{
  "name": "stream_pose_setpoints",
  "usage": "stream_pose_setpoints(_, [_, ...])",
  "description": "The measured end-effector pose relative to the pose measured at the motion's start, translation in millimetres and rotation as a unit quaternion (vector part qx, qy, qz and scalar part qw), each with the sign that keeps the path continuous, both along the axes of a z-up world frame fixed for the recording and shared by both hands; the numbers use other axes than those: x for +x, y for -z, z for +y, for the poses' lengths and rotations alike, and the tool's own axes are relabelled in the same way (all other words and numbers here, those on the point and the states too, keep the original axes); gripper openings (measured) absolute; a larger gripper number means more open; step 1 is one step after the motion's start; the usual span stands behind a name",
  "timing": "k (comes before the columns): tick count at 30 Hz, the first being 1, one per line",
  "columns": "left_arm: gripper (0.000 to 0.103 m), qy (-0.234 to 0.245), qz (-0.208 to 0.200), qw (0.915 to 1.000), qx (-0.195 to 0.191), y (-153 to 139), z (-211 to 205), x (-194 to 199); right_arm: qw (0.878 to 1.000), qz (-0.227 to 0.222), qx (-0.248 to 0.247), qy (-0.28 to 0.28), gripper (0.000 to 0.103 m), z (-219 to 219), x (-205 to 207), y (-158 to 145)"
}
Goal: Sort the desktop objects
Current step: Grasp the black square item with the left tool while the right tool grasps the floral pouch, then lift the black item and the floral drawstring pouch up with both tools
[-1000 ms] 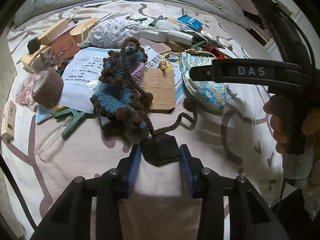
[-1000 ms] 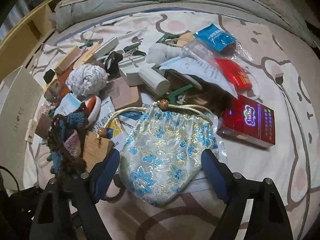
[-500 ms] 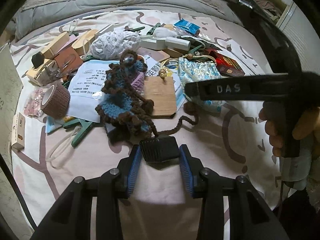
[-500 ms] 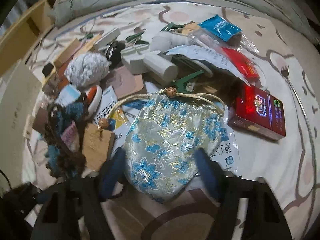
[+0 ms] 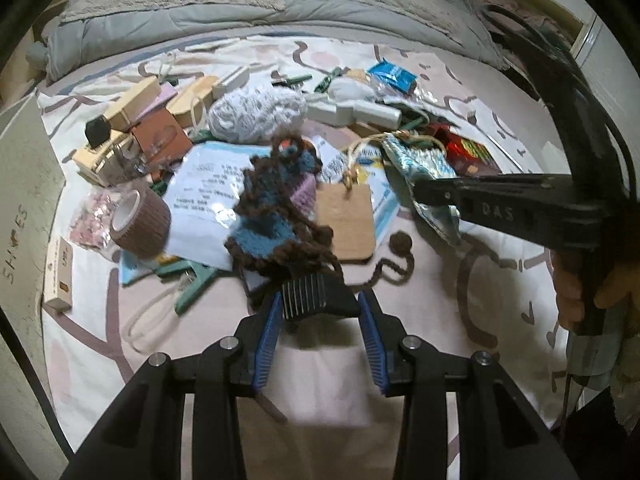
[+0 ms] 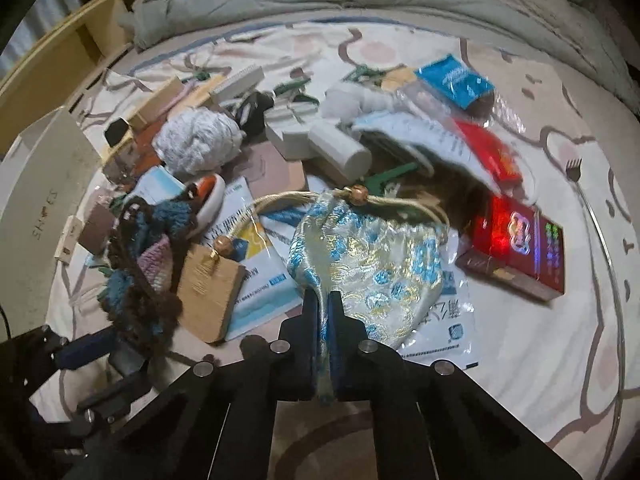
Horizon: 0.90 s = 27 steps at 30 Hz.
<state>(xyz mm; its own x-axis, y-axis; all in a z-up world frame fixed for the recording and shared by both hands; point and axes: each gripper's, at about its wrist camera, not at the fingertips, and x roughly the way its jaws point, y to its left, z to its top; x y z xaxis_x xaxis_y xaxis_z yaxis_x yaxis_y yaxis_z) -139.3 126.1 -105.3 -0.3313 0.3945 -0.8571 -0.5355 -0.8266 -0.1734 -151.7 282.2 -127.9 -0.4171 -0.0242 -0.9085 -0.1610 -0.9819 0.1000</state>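
Right tongs have just been closing and now pinch the near edge of the brocade pouch, which lies on the bed just left of the red box. Left tongs stand narrow, clamped on a black ribbed block. Risk: the thin fabric pinch may slip, or the pouch's drawstring may drag the cardboard tag.

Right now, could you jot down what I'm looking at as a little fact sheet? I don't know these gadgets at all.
surface: a bed sheet strewn with small things
left gripper: clamped on a black ribbed piece attached to a brown-and-blue crocheted item
right gripper: jaws have just closed, pinching the lower edge of a blue-and-gold drawstring pouch
beside the pouch: red box to its right, wooden tag to its left
also there: ball of white yarn, brown tape roll
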Motion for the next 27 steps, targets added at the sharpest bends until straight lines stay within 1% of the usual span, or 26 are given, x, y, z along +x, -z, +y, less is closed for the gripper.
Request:
stream_pose_setpoints(7, [0.038,-0.013,0.026,0.9995,0.007,-18,-2,-7,1.0,0.03,-0.002,0.004,0.004,2,2,-20])
stream_pose_setpoints(9, [0.033,-0.016,0.035,0.9992,0.009,-24,-2,-9,0.999,0.035,0.0,0.007,0.004,2,1,-24])
stream_pose_setpoints(10, [0.027,-0.018,0.041,0.9989,0.011,-28,-3,-10,0.999,0.038,0.001,0.009,0.004,2,1,-26])
stream_pose_setpoints(11, [0.026,-0.02,0.044,0.9987,0.013,-31,-4,-12,0.999,0.041,0.002,0.009,0.004,2,1,-28])
stream_pose_setpoints(16, [0.026,-0.037,0.055,0.9976,0.022,-42,-11,-20,0.998,0.06,-0.002,0.015,0.004,3,6,-43])
stream_pose_setpoints(19, [0.026,-0.044,0.04,0.998,0.021,-38,-17,-23,0.997,0.076,-0.003,0.014,0.004,2,10,-55])
stream_pose_setpoints(21, [0.031,-0.049,0.028,0.9983,0.019,-33,-20,-24,0.996,0.087,-0.008,0.012,0.004,0,12,-64])
stream_pose_setpoints(22, [0.039,-0.05,0.018,0.9985,0.016,-29,-22,-24,0.996,0.093,-0.011,0.011,0.004,0,14,-69])
stream_pose_setpoints(23, [0.044,-0.051,0.012,0.9985,0.015,-26,-23,-23,0.995,0.098,-0.013,0.009,0.004,-1,15,-72])
stream_pose_setpoints(27, [0.05,-0.04,-0.003,0.9992,0.004,-15,-22,-15,0.993,0.119,-0.021,0.002,0.004,-3,19,-89])
